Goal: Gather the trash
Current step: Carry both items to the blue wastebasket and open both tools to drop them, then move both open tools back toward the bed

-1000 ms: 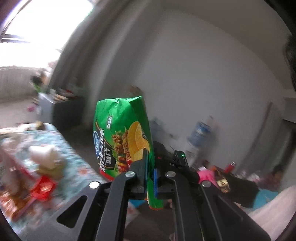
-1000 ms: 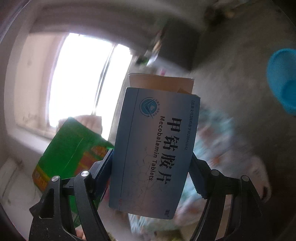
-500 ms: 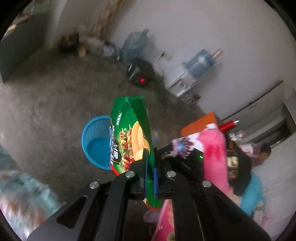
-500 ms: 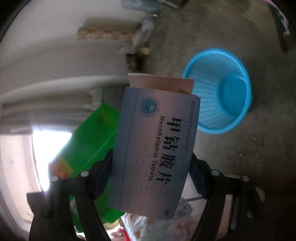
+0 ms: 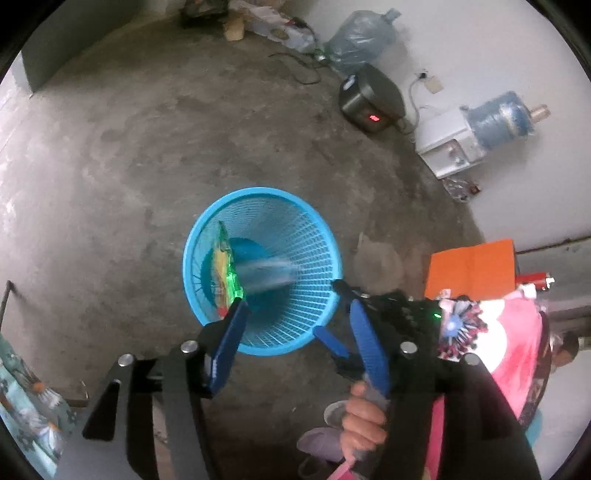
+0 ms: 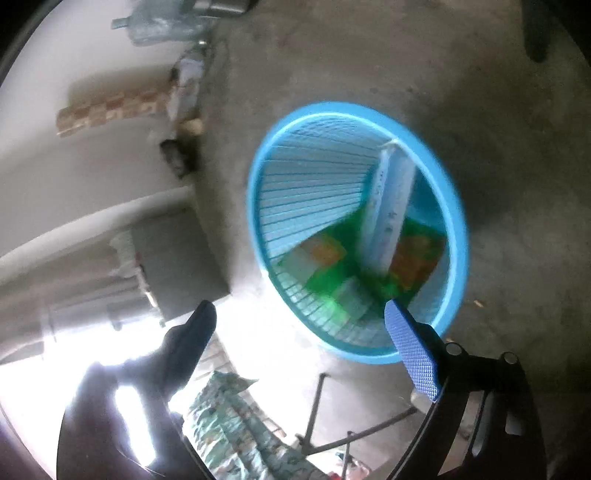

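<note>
A blue mesh basket [image 5: 317, 236] stands on the concrete floor right below both grippers. My left gripper [image 5: 297, 302] hangs over its near rim, jaws opening, nothing between them. The green chip bag [image 5: 224, 271] drops free into the basket just off the left fingertip, and beside it the pale blue tablet box [image 5: 266, 275] is a falling blur. In the right wrist view the box [image 6: 391, 206] stands on end inside the basket [image 6: 458, 221], on the green bag [image 6: 332, 275]. My right gripper [image 6: 297, 308] is opening wide, nothing between its fingers.
A black appliance with a red display [image 5: 369, 103], a white water dispenser [image 5: 447, 147] and large water bottles [image 5: 360, 35] line the far wall. An orange sheet [image 5: 471, 269] lies right of the basket. A hand [image 5: 360, 417] and a pink garment [image 5: 509, 354] are close by.
Both grippers swung down over the blue basket and opened. The green bag left the left gripper and the tablet box left the right one; both now lie in the basket.
</note>
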Demonstrator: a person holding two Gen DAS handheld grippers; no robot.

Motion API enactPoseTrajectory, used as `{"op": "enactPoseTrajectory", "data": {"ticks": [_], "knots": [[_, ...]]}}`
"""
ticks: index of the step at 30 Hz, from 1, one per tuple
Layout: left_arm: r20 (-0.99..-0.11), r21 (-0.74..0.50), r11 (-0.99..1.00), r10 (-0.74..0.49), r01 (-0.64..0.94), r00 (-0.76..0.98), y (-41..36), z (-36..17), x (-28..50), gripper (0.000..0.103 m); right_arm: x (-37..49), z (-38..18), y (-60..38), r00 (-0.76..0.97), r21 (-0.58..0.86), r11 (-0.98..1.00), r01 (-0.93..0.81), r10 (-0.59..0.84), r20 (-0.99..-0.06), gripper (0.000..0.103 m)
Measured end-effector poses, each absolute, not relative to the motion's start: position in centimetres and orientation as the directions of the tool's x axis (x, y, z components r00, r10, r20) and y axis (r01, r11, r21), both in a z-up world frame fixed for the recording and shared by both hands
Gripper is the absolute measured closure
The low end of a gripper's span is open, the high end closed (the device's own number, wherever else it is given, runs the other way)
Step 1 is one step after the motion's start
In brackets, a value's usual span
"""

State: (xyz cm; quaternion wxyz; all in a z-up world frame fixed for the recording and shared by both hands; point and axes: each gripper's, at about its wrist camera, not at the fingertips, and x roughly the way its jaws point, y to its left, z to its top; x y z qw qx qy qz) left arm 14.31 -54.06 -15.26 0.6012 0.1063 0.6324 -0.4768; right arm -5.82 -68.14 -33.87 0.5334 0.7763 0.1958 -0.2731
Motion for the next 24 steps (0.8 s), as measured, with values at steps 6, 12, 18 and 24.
{"op": "enactPoseTrajectory", "data": {"ticks": [6, 12, 18, 24], "knots": [[-0.841, -0.422, 0.436, -0.515, 0.795, -0.164, -52.7, -8.6, 12.6, 0.037, -7.8, -30.9, -66.2, 0.782, 0.754, -0.3, 0.585, -0.04, -0.622, 0.015], [-0.769, -0.379, 0.387, -0.637, 0.841, -0.053, -46.6, 1.2, 10.5, 0.035, -6.7, -24.4, -63.3, 0.835, 0.837, -0.144, 0.527, -0.095, -0.542, 0.015], [-0.712, -0.207, 0.402, -0.687, 0.892, 0.144, -35.8, 9.1, 7.7, 0.026, -2.5, -16.3, -58.7, 0.895, 0.892, 0.071, 0.446, -0.027, -0.446, 0.015], [-0.627, -0.156, 0.527, -0.706, 0.836, 0.328, -22.2, 12.0, 8.0, 0.021, 2.5, -9.7, -51.9, 0.89, 0.879, 0.305, 0.366, 0.16, -0.426, 0.015]]}}
